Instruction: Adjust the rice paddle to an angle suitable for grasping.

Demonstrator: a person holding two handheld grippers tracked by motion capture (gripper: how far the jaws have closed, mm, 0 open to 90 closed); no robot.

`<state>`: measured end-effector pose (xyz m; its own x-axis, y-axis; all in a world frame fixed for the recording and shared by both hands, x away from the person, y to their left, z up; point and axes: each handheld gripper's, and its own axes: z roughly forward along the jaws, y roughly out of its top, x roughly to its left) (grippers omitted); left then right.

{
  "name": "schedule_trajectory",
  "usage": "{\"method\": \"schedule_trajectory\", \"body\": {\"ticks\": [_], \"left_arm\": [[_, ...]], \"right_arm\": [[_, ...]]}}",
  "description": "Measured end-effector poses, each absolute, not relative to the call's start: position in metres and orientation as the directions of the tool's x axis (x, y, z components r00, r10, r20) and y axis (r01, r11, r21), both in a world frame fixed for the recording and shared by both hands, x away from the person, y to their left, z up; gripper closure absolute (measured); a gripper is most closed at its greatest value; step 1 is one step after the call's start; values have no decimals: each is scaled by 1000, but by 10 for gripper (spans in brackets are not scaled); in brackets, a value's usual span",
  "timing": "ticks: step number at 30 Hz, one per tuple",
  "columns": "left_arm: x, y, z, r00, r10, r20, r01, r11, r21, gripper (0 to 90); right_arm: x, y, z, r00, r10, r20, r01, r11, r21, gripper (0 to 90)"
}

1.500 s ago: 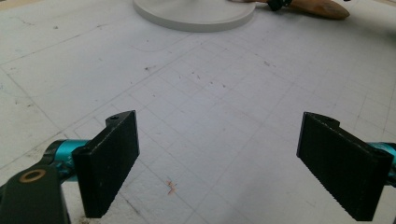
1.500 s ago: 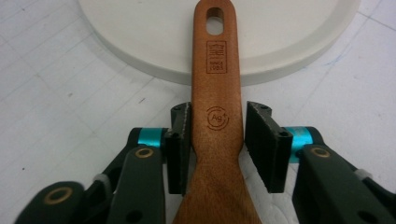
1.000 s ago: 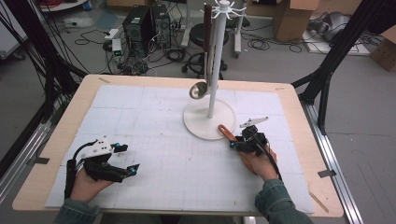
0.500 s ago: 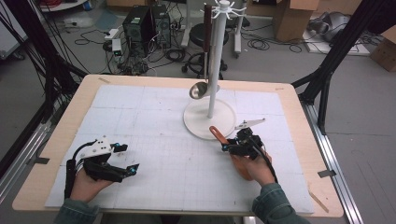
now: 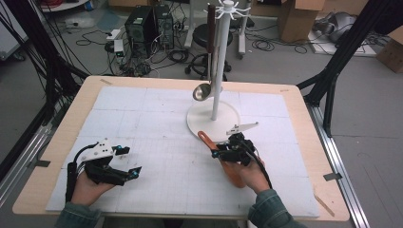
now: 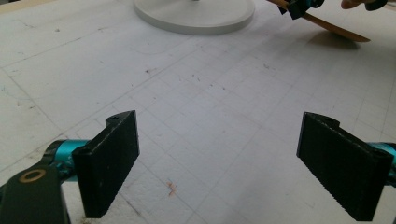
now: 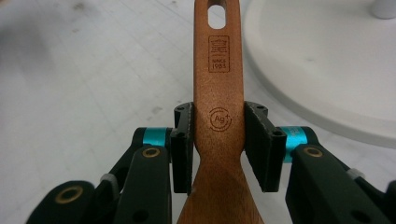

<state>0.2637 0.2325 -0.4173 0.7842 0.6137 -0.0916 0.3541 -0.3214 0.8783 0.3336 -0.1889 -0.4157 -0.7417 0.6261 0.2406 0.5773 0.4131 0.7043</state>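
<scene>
A brown wooden spatula (image 7: 218,70) with a hole at its handle end is clamped at the handle between the pads of my right gripper (image 7: 218,135). In the high view the right gripper (image 5: 219,153) is just in front of the white stand's round base (image 5: 213,121), and the spatula's handle (image 5: 204,138) points up-left. A metal ladle (image 5: 201,91) hangs from the stand. My left gripper (image 5: 131,160) rests at the near left of the mat. Its jaws stand wide apart over bare mat, with nothing between them (image 6: 219,158).
The stand's pole (image 5: 217,71) rises from the base at the middle back. The left gripper view shows the base (image 6: 196,14) ahead and the spatula (image 6: 336,30) at the upper right. The white gridded mat (image 5: 161,128) covers a wooden table.
My right hand has moved left and a little nearer with the spatula held in its jaws. The left hand has stayed where it was.
</scene>
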Motion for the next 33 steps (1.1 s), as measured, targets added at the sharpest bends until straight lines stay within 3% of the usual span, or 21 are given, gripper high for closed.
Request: {"method": "schedule_trajectory", "body": {"ticks": [20,33], "left_arm": [[264,229,-418,789,608,-86,351,-332,875,138],[264,228,-417,793,603,-90,351,-330,876,139]], "right_arm": [[320,-163,-416,-790,550,271,546,430,719,650],[312,-131,-423,-834,500,234,511,539,670,650]]}}
